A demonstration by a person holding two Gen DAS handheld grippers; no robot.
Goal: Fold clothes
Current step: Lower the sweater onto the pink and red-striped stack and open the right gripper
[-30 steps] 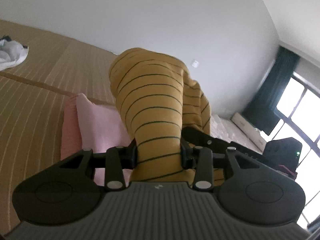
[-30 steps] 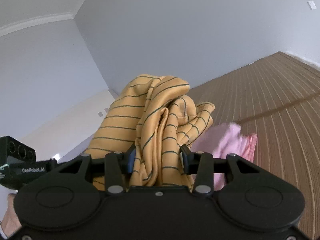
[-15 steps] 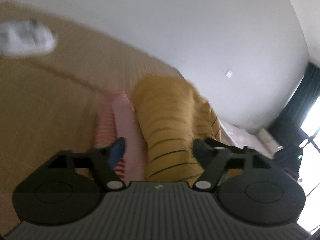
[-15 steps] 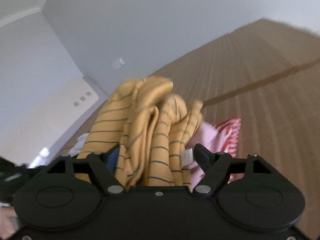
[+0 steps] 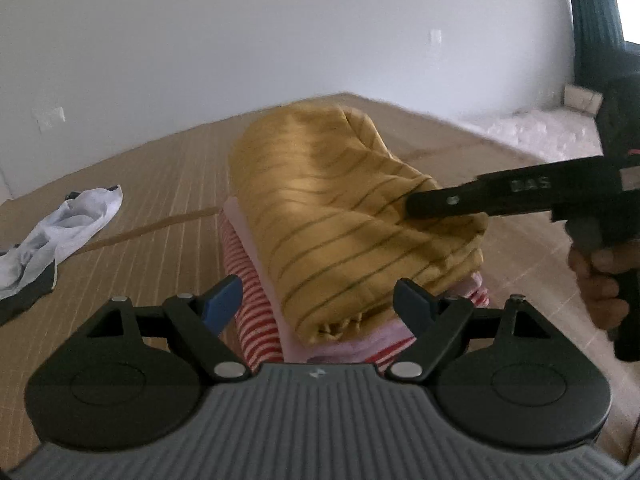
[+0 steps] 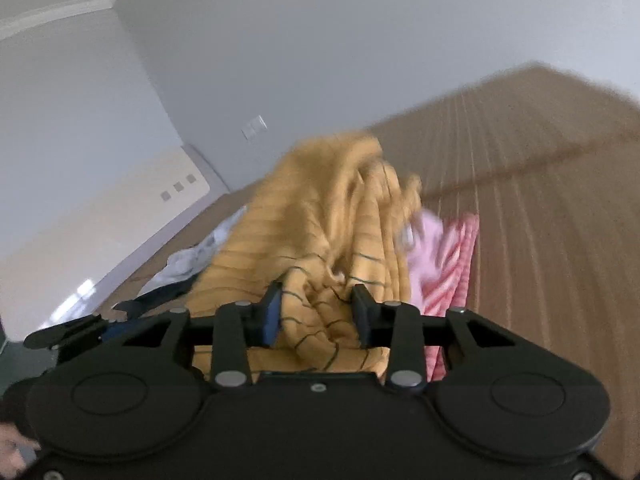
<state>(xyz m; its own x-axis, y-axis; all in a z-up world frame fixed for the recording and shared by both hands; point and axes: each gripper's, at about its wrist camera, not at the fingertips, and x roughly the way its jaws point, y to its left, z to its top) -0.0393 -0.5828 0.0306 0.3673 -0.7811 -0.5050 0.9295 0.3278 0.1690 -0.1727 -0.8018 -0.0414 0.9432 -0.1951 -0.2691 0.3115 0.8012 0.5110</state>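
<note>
A folded yellow striped garment (image 5: 340,216) lies on top of a folded pink garment (image 5: 344,346) and a red-and-white striped one (image 5: 248,292), stacked on the woven mat (image 5: 140,184). My left gripper (image 5: 318,300) is open, its fingers spread wide at the near end of the stack and touching nothing. In the left wrist view my right gripper (image 5: 424,204) reaches in from the right onto the yellow garment's edge. In the blurred right wrist view, my right gripper (image 6: 316,312) is shut on a bunch of the yellow garment (image 6: 320,220), with the pink garment (image 6: 428,248) to its right.
A crumpled white garment (image 5: 60,228) and a dark one (image 5: 24,300) lie on the mat to the left. A person's hand (image 5: 596,280) holds the right gripper's handle. A white wall stands behind, and a dark curtain (image 5: 592,20) hangs at far right.
The left gripper let go of the yellow garment, opened wide and drew back. The garment came down onto the stack. The right gripper opened, then shut on the yellow fabric again.
</note>
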